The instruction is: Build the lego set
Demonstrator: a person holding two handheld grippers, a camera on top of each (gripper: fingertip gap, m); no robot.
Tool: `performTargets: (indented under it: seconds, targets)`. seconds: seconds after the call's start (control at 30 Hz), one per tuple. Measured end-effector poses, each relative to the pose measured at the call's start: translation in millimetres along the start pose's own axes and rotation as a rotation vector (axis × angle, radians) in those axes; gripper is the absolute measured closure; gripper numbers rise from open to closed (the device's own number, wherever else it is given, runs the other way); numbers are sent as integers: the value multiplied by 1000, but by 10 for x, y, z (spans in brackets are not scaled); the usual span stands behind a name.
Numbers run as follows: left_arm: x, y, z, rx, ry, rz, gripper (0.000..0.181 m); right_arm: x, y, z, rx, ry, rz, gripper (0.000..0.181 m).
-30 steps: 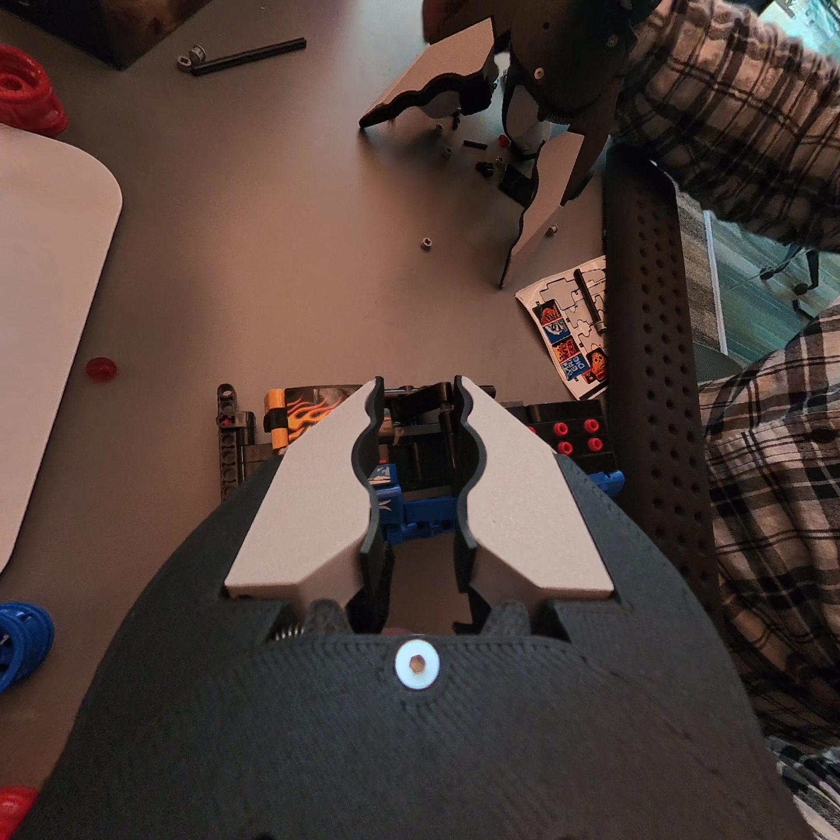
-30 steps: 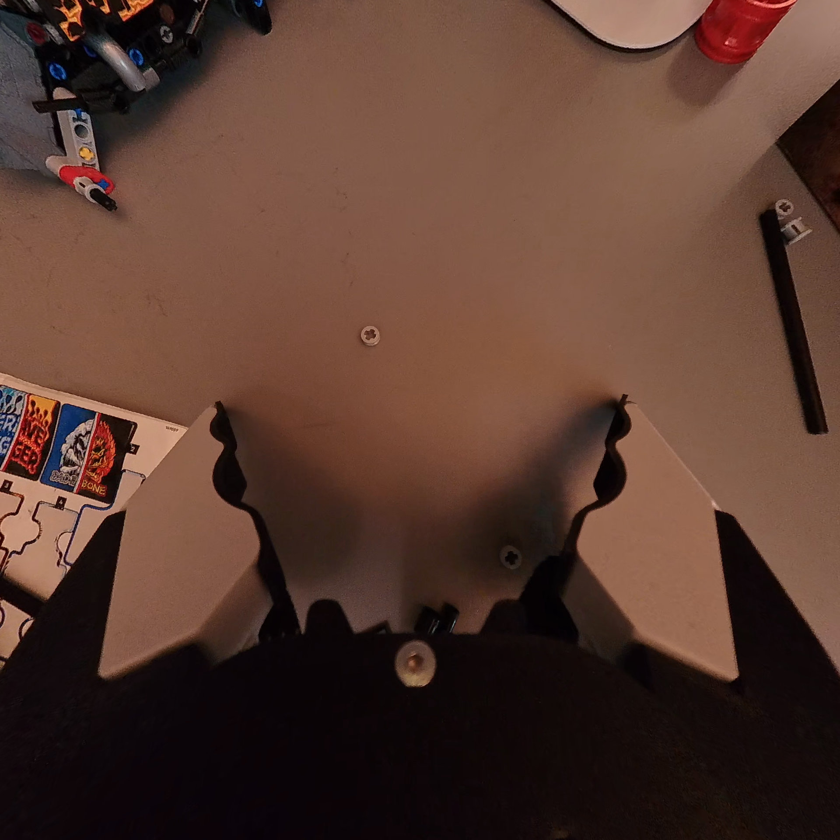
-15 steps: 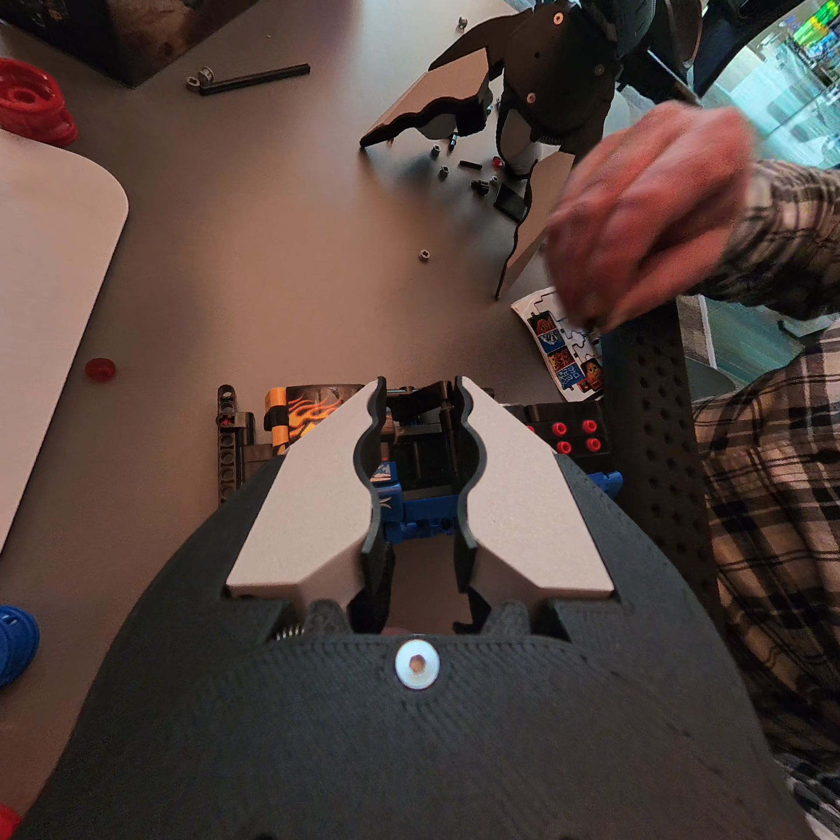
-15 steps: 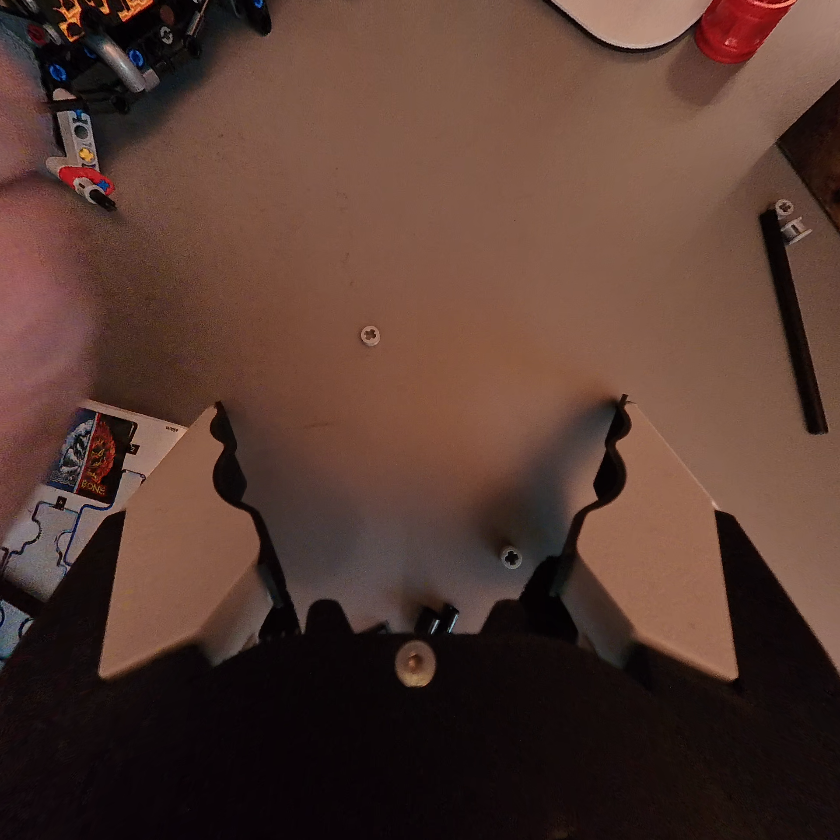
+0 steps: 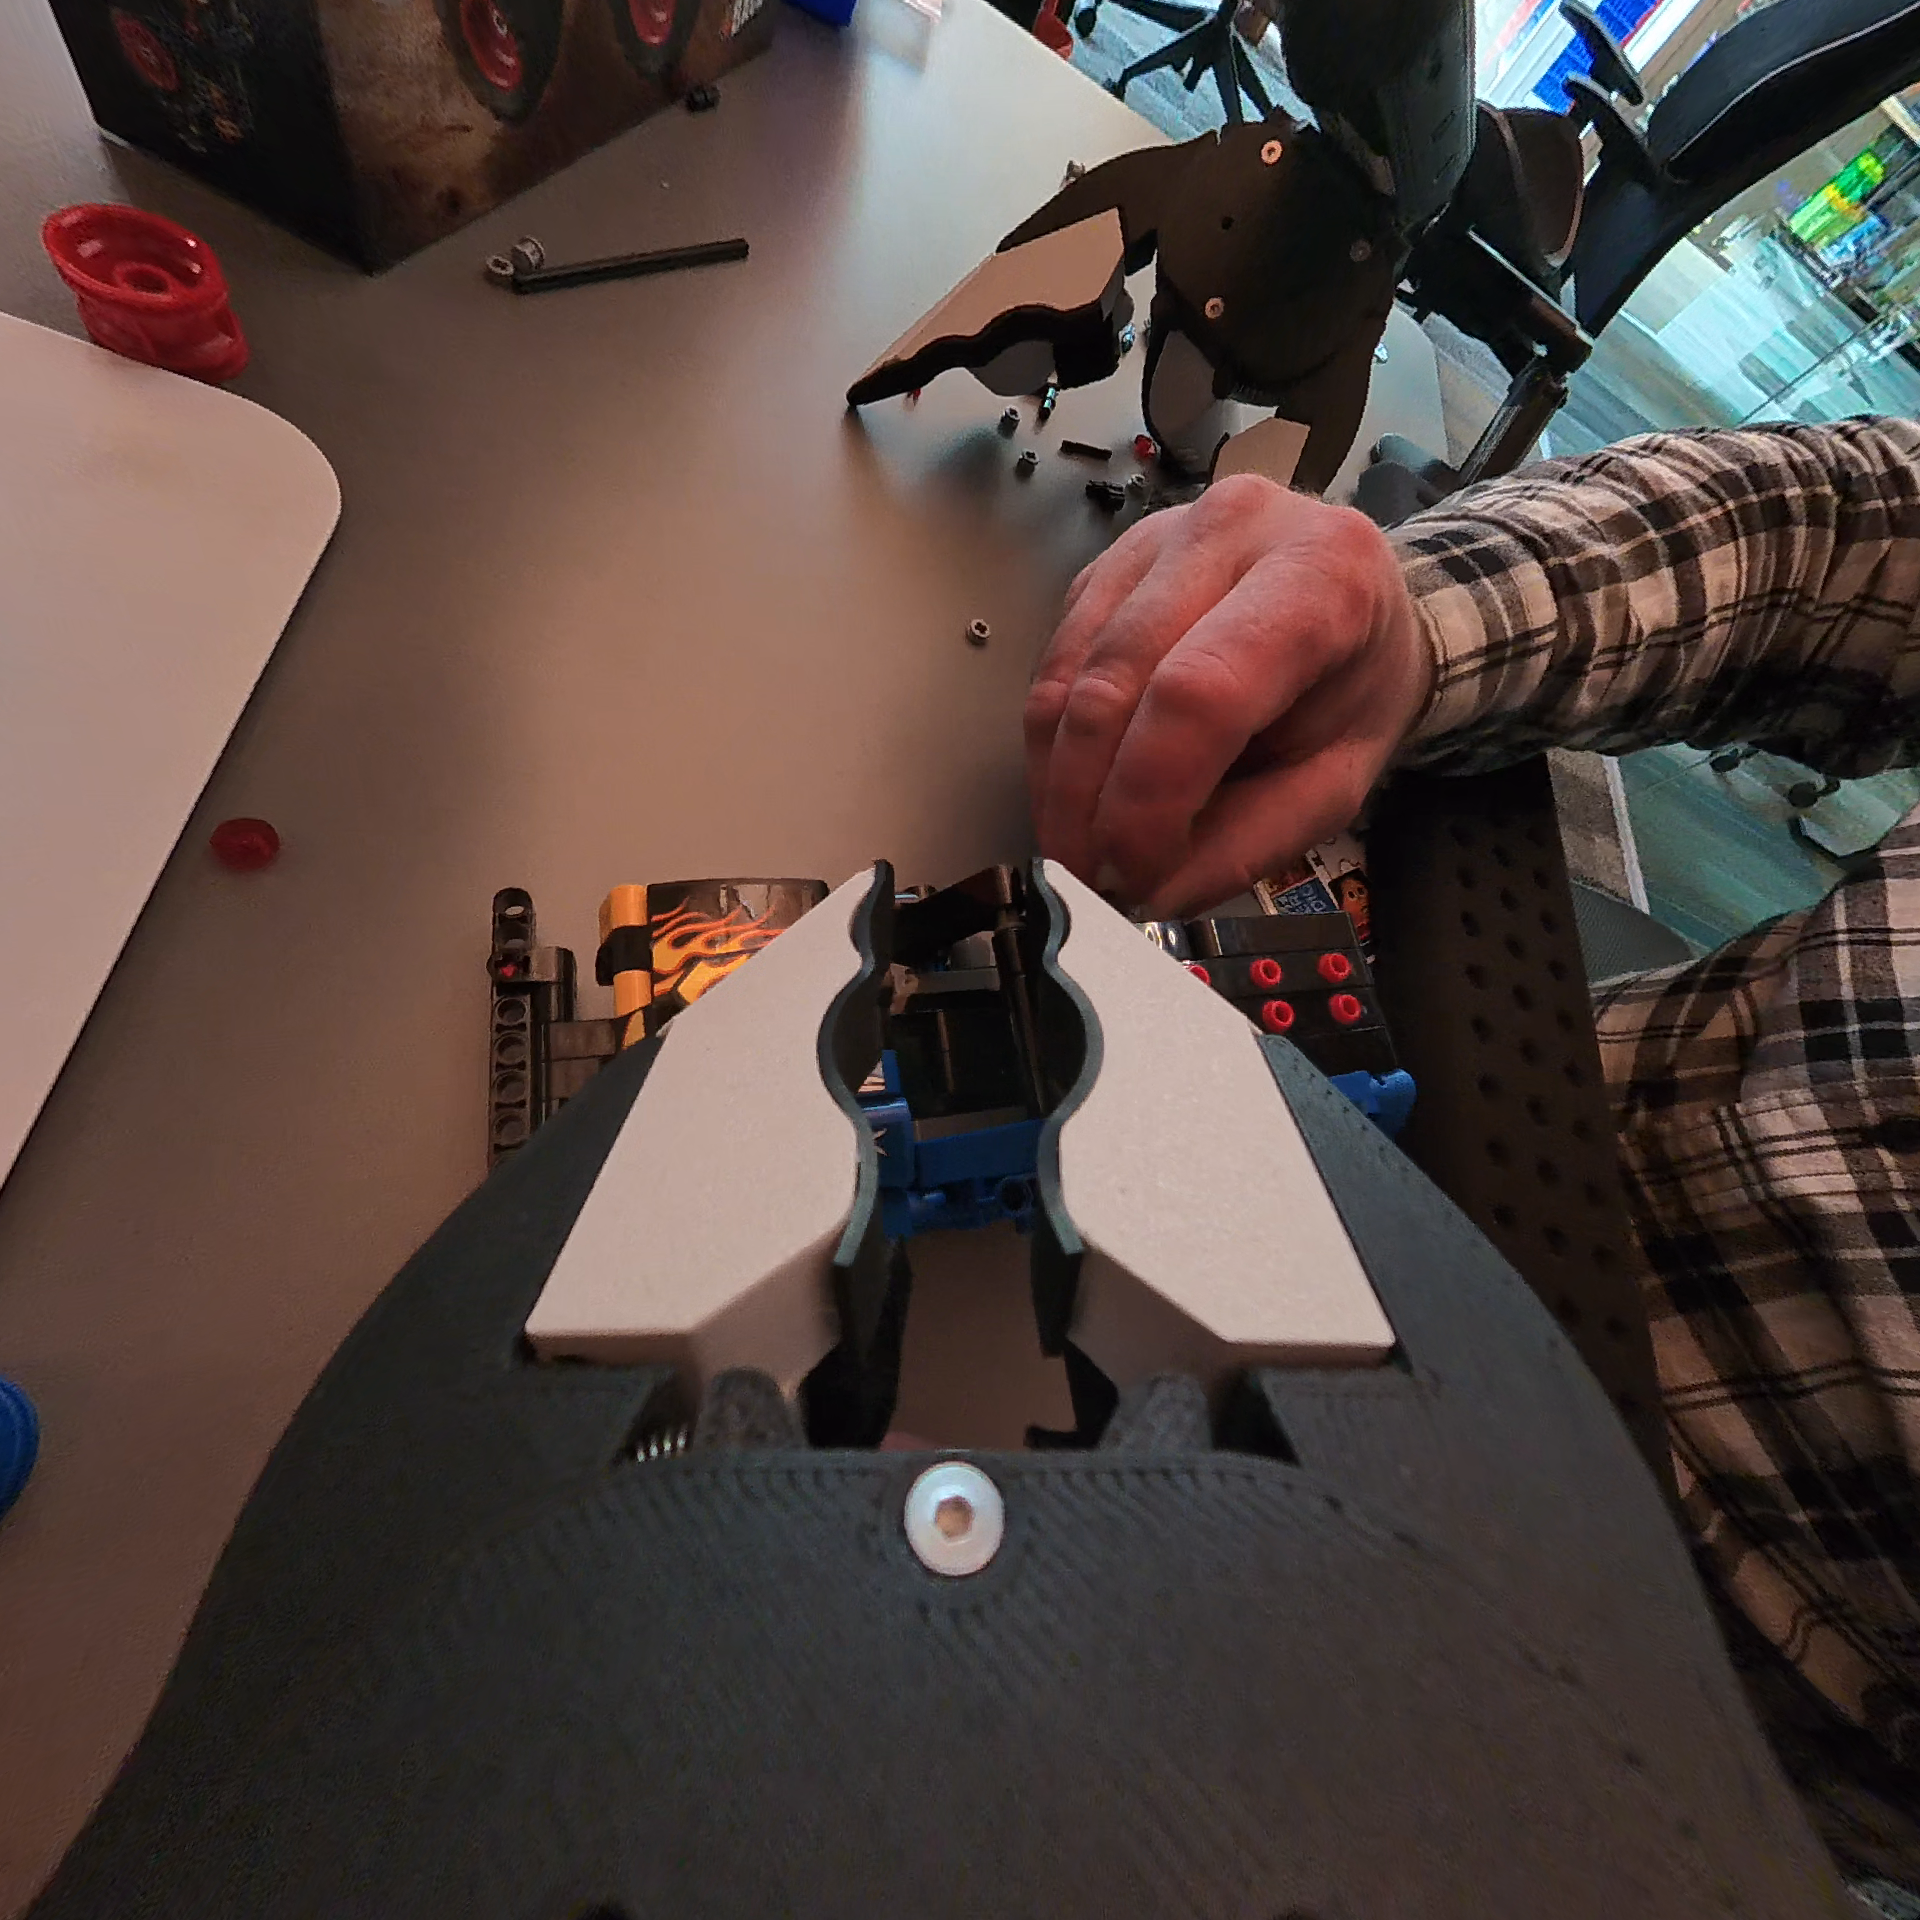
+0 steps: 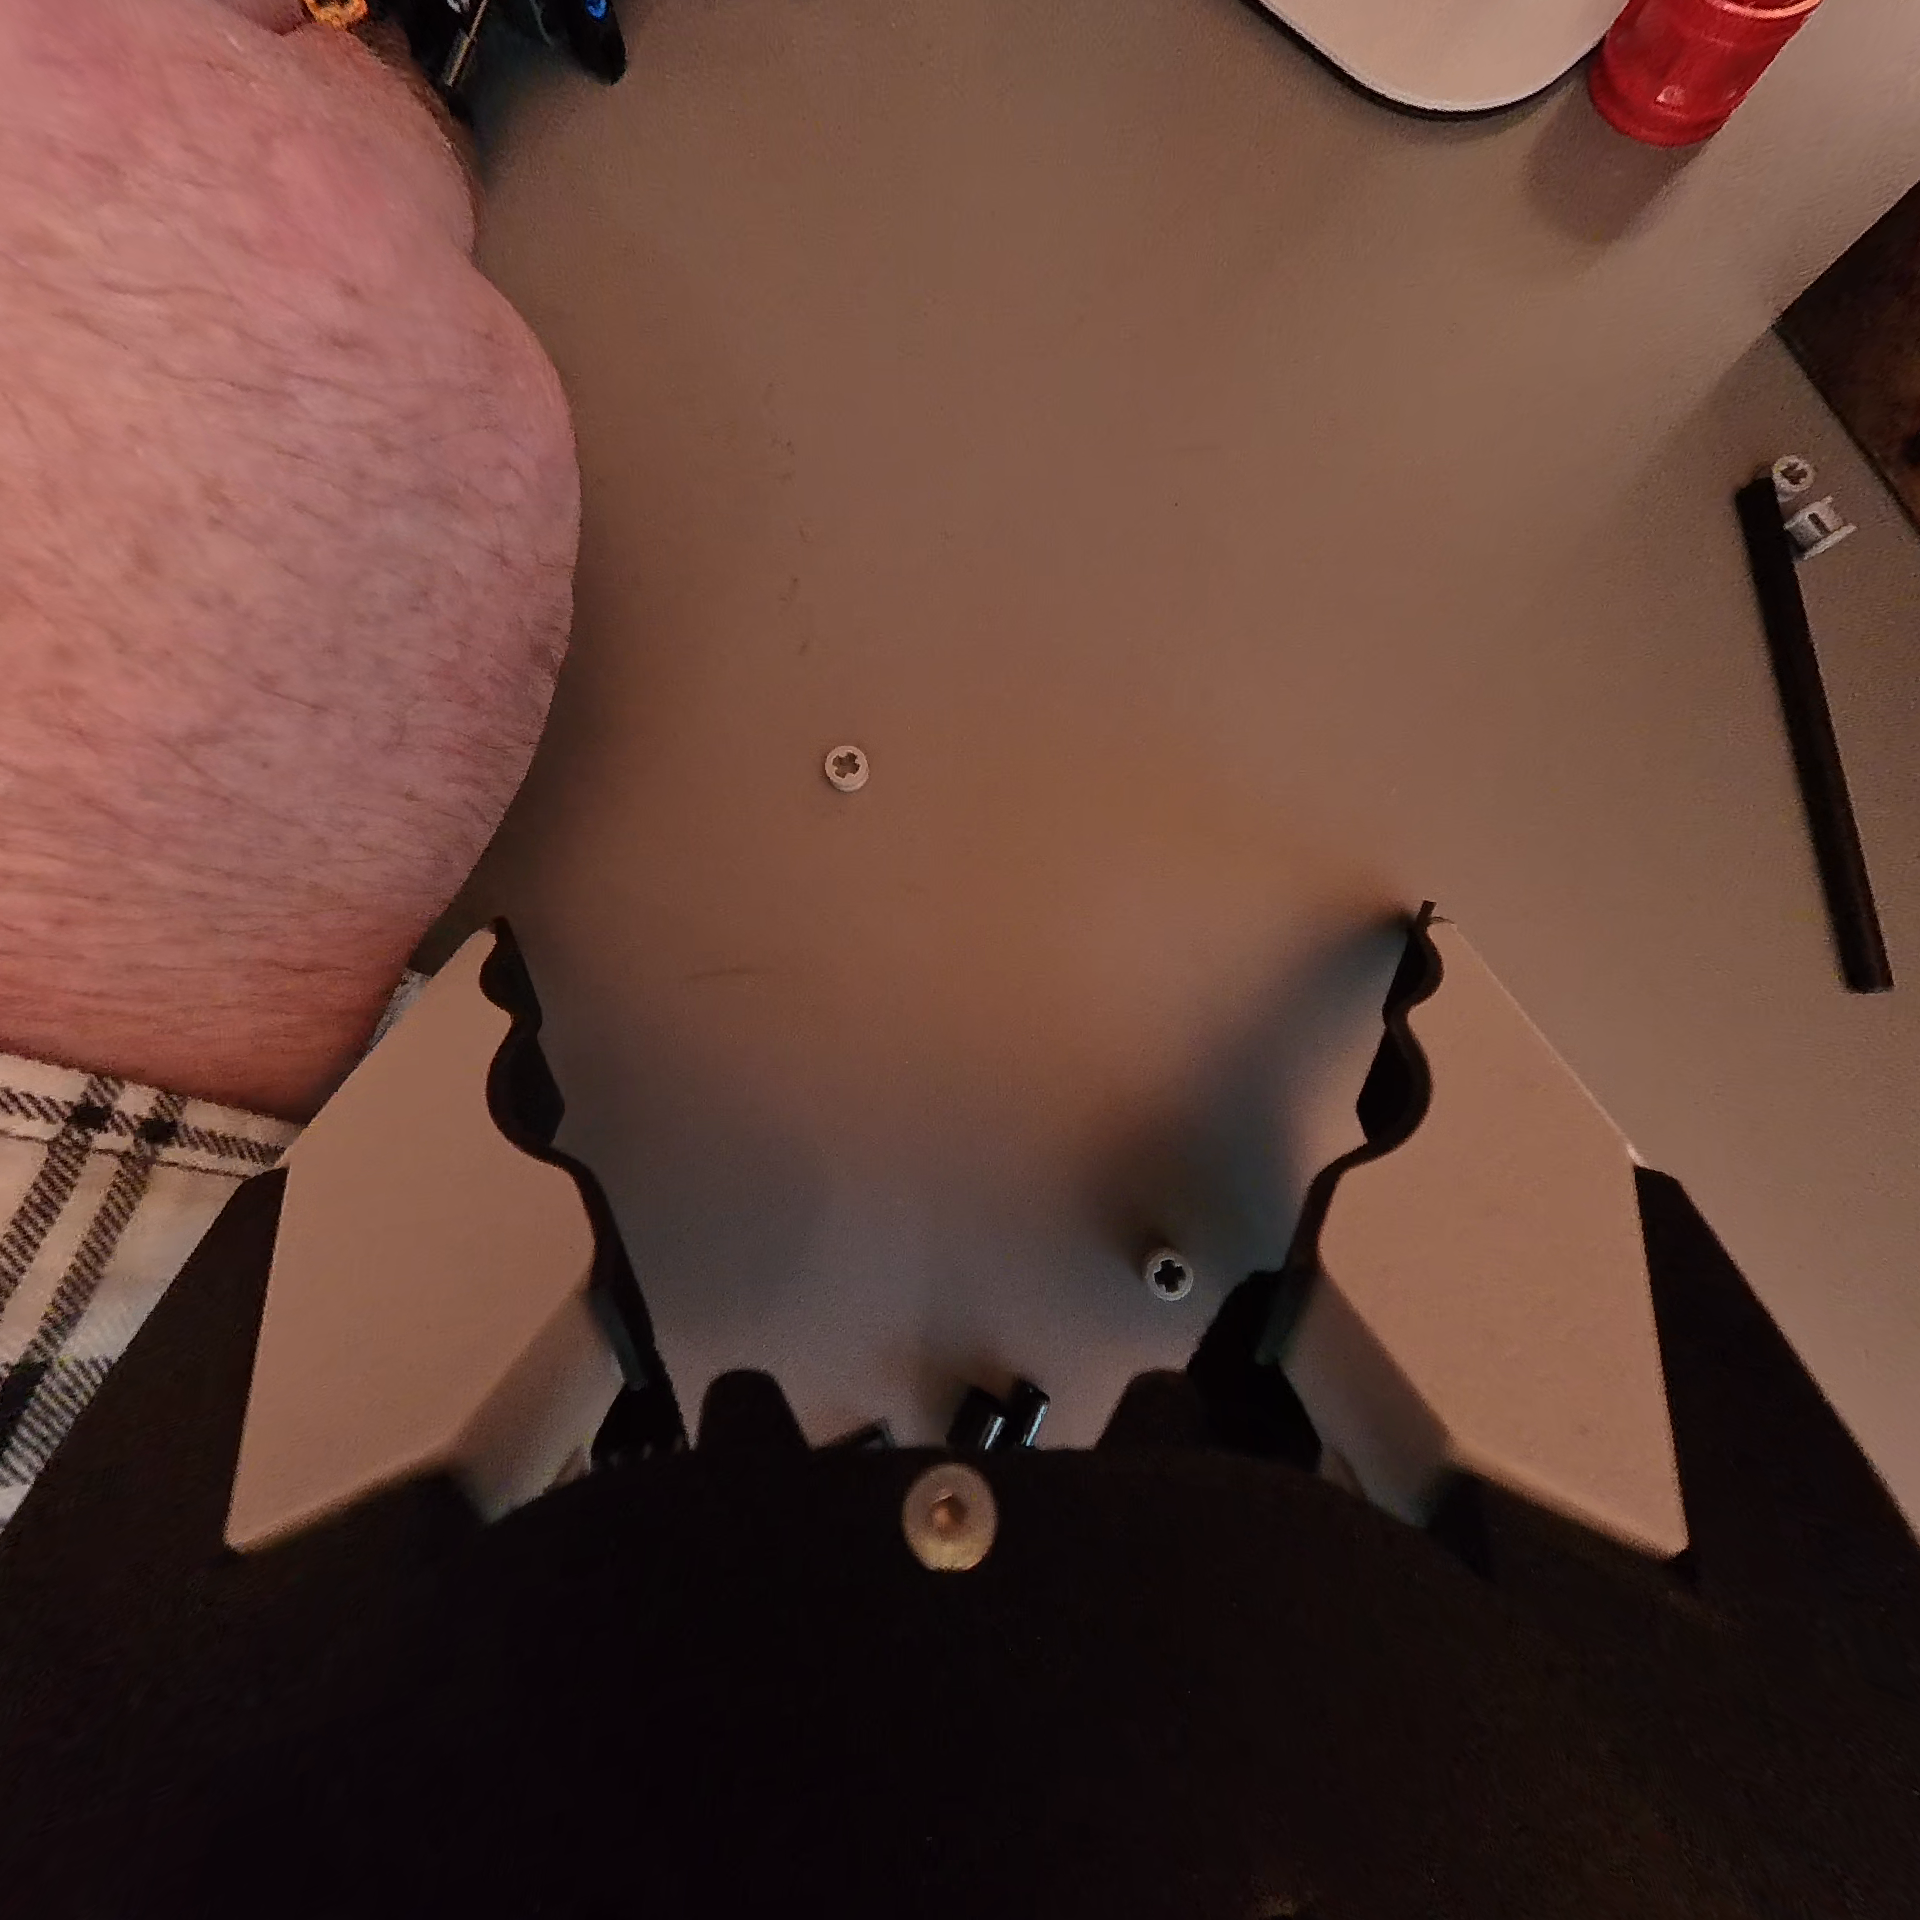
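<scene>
Lego model (image 5: 956,1039), black and blue with a flame panel, sits on the table (image 5: 623,623) between the narrowed jaws of the left gripper (image 5: 958,883), which appear to pinch its frame. A bare hand (image 5: 1216,686) reaches to its far end. It looks light, stiff and apt to pop apart, so the solid blue frame seems the best hold. The right gripper (image 6: 961,914) rests on the table, jaws wide and empty, near two grey bushes (image 6: 847,769) and a black axle (image 6: 1813,748).
</scene>
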State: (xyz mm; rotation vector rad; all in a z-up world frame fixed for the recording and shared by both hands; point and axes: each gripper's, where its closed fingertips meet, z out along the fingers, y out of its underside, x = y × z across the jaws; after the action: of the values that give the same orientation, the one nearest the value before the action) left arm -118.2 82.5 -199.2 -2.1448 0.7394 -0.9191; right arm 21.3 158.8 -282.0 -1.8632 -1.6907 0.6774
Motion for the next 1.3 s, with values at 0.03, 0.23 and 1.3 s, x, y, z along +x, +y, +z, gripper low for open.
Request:
performTargets:
  seconds: [0.03,0.23,1.3]
  targets:
    - [1,0,-1,3,0,0,157,0,0,0,0,0,0,26]
    - [18,-3,4,6,13,2,160,0,-1,1,0,0,0,26]
    - [55,-158,-273,34,-135,31,120,21,1,-2,0,7,8,26]
